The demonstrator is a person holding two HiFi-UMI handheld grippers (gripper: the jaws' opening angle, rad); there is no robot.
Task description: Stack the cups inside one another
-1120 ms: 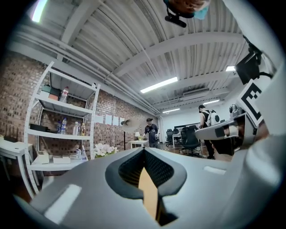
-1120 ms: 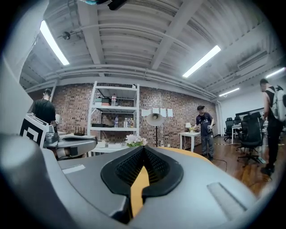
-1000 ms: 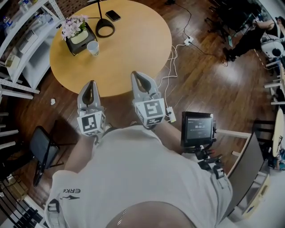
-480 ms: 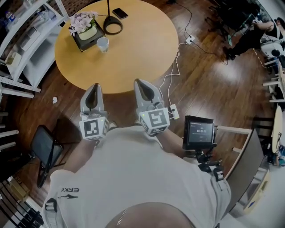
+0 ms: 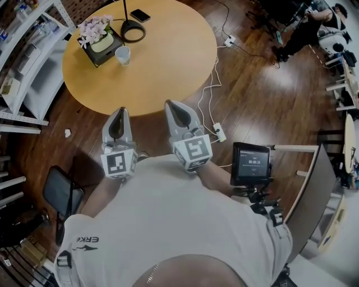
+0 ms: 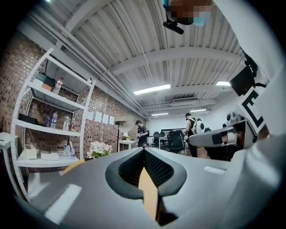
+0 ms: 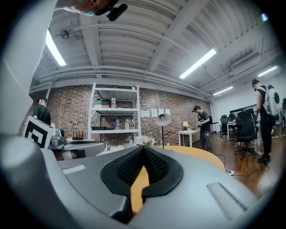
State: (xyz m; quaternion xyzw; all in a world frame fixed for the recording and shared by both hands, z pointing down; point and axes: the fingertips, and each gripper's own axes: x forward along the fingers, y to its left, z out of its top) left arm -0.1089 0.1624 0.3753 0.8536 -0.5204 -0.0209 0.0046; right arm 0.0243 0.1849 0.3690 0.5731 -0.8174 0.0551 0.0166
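Note:
A single white cup (image 5: pixel 122 54) stands on the far left part of the round wooden table (image 5: pixel 168 61), beside a box of flowers (image 5: pixel 99 37). My left gripper (image 5: pixel 118 111) is shut and empty, its tips at the table's near edge. To its right, my right gripper (image 5: pixel 171 103) is also shut with nothing in it, and its tips just overlap the same edge. Both point level toward the table, far short of the cup. In the left gripper view the left gripper (image 6: pixel 144 150) has its jaws closed together. The right gripper (image 7: pixel 143 148) looks the same in the right gripper view.
A black lamp base (image 5: pixel 133 31) and a phone (image 5: pixel 140 15) lie at the table's far side. White shelves (image 5: pixel 25 53) stand at the left, a dark chair (image 5: pixel 60 193) lower left. A power strip with cables (image 5: pixel 220 133) and a small screen on a stand (image 5: pixel 251 163) are at the right.
Both grippers have drawn back a little from the table toward my body, the right one more. Both stay shut and empty. The cup has not moved on the table.

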